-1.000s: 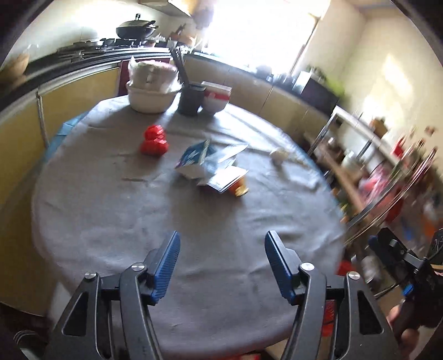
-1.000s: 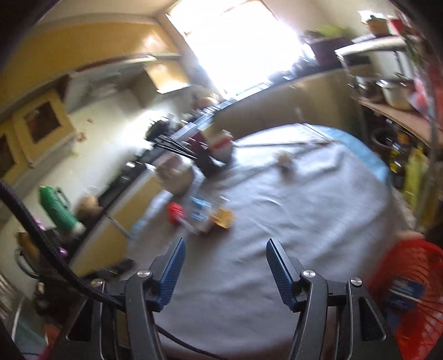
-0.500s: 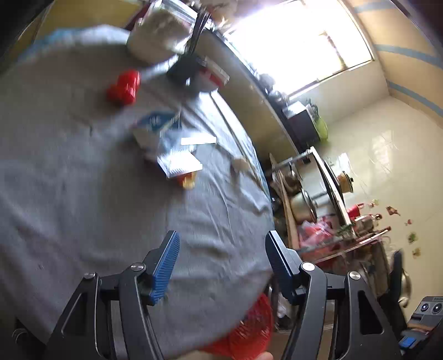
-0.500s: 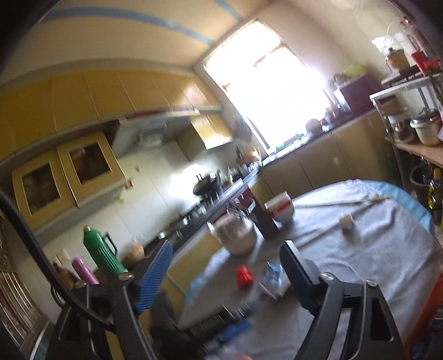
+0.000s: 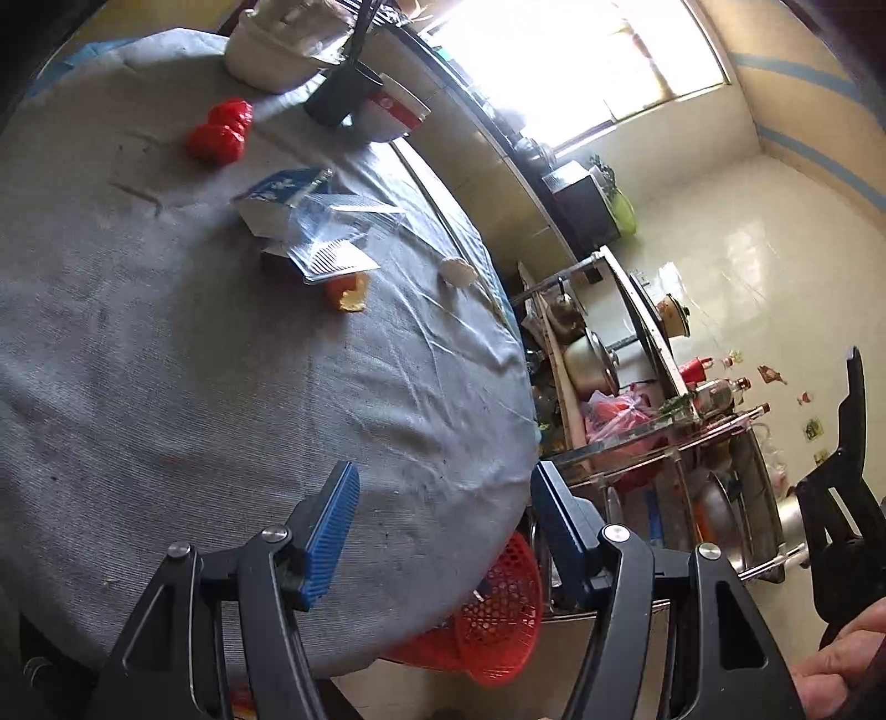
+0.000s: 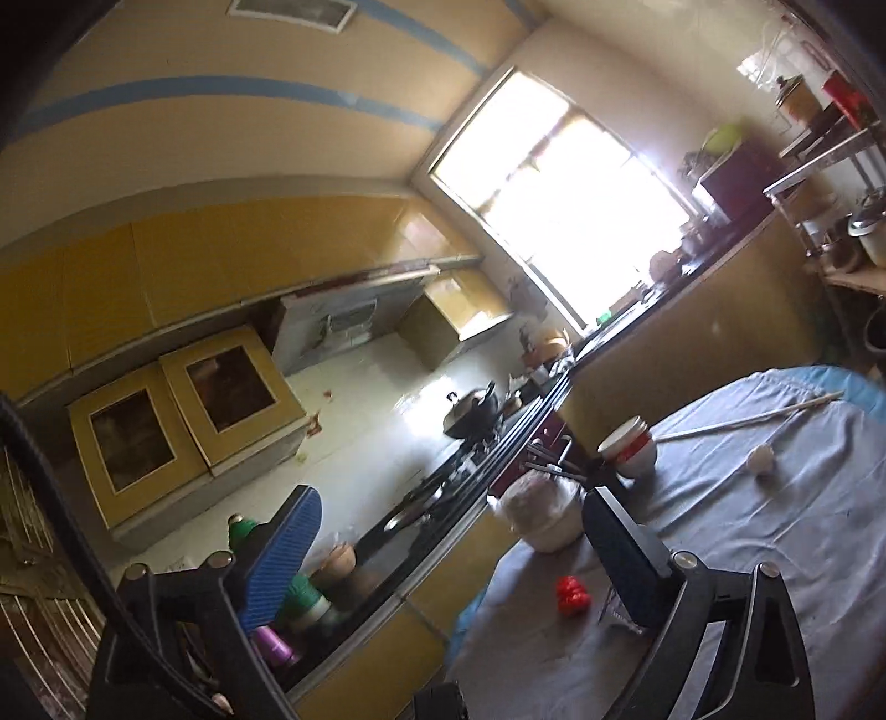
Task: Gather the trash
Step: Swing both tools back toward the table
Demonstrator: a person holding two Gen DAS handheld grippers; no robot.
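Both my claws gape, holding nothing: left claw (image 5: 443, 518) over the worktop (image 5: 166, 387) edge, right claw (image 6: 459, 548) raised. Wrappers (image 5: 310, 232) and orange peel (image 5: 348, 291) lie mid-worktop; red basket (image 5: 498, 615) sits below.

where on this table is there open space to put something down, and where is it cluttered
Bare cloth stretches from the left hand-held gripper up to the orange scrap. Crowded: the wrapper pile, the red wrapper, and the far-edge bowls and dark cup.
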